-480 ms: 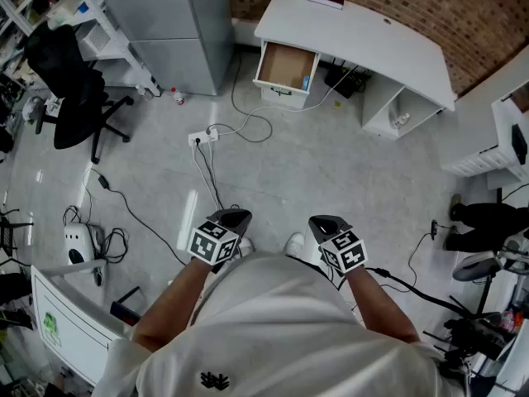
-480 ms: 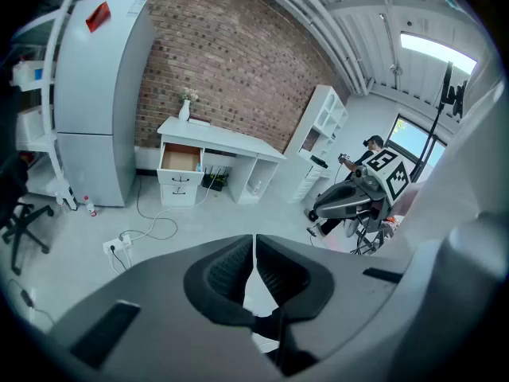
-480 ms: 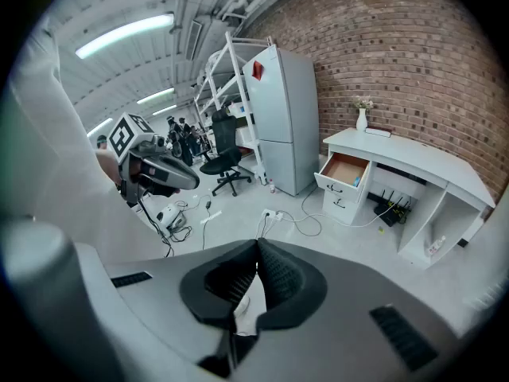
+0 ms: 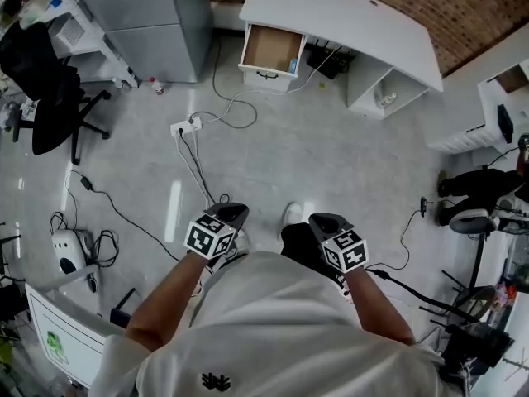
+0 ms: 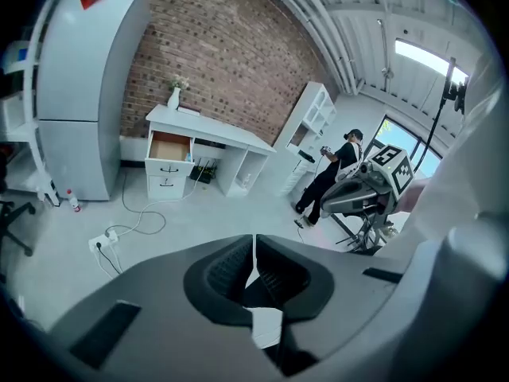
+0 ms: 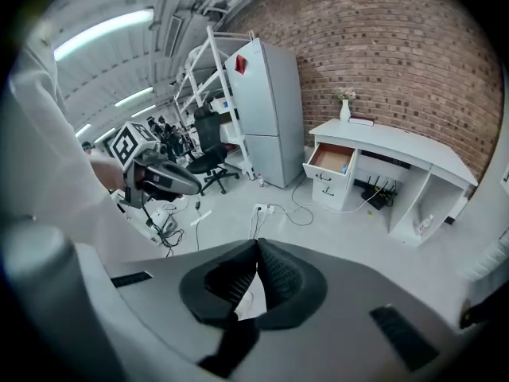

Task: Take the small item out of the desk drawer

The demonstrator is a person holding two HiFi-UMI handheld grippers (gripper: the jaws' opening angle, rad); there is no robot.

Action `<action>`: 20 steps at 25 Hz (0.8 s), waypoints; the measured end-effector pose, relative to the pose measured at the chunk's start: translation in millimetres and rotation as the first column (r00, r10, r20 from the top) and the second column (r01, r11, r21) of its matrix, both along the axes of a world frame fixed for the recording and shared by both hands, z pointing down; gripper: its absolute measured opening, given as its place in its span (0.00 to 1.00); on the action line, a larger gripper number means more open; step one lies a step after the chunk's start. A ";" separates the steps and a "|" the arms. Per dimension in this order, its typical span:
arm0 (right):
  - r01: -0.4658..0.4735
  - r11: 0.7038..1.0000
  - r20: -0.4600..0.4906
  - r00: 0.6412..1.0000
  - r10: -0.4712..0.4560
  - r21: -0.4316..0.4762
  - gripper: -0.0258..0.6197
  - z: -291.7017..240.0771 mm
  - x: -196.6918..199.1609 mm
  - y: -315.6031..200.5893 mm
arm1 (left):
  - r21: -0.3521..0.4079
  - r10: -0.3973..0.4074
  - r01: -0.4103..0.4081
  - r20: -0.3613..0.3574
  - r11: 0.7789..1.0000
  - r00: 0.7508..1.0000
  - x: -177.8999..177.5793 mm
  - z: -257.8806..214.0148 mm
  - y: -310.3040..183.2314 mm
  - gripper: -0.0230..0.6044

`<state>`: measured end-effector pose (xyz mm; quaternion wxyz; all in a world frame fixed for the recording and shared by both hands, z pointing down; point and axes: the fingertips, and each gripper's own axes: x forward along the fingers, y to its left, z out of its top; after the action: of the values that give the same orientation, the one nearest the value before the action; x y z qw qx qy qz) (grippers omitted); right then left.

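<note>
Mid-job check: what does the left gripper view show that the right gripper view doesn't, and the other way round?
Only the left gripper view: the right gripper, and a person in dark clothes, seen whole, by the white shelving. Only the right gripper view: the left gripper. Both: the white desk with its drawer open, the brick wall, the grey cabinet; each view's own jaws are together with nothing between them.
</note>
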<state>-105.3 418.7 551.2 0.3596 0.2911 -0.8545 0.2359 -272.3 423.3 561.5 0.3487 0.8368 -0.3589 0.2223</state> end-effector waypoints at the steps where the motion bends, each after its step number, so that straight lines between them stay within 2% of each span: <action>1: 0.000 1.000 0.005 1.000 0.000 -0.005 0.09 0.4 4.0 -5.8 | -0.005 0.001 -0.001 0.000 1.000 1.000 3.7 1.8 -6.9 0.09; 6: -0.010 1.000 0.036 0.999 0.010 0.010 0.09 4.9 33.6 -66.3 | -0.007 0.004 -0.004 0.021 1.000 1.000 36.8 3.9 -62.0 0.09; 10: 0.008 0.999 0.072 0.997 -0.012 0.052 0.09 -6.7 66.6 -143.4 | 0.001 -0.020 0.020 0.043 1.000 0.999 80.4 -11.8 -125.6 0.09; 13: 0.016 0.997 0.096 0.995 -0.024 0.081 0.10 -16.8 105.3 -208.5 | 0.018 -0.013 0.011 0.081 1.000 0.997 123.8 -21.5 -184.3 0.09; 15: 0.009 0.996 0.097 0.995 -0.018 0.089 0.19 -18.4 135.8 -247.1 | 0.026 -0.015 0.012 0.105 1.000 0.994 149.8 -25.0 -225.0 0.09; 20: 0.008 0.998 0.089 0.996 -0.014 0.066 0.19 -7.8 205.5 -309.2 | 0.033 -0.028 0.023 0.162 0.999 0.986 200.6 -26.2 -308.1 0.09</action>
<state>100.2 109.5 543.4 0.3127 0.2872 -0.8786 0.2185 -71.7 115.2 535.3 0.3082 0.8166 -0.4000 0.2796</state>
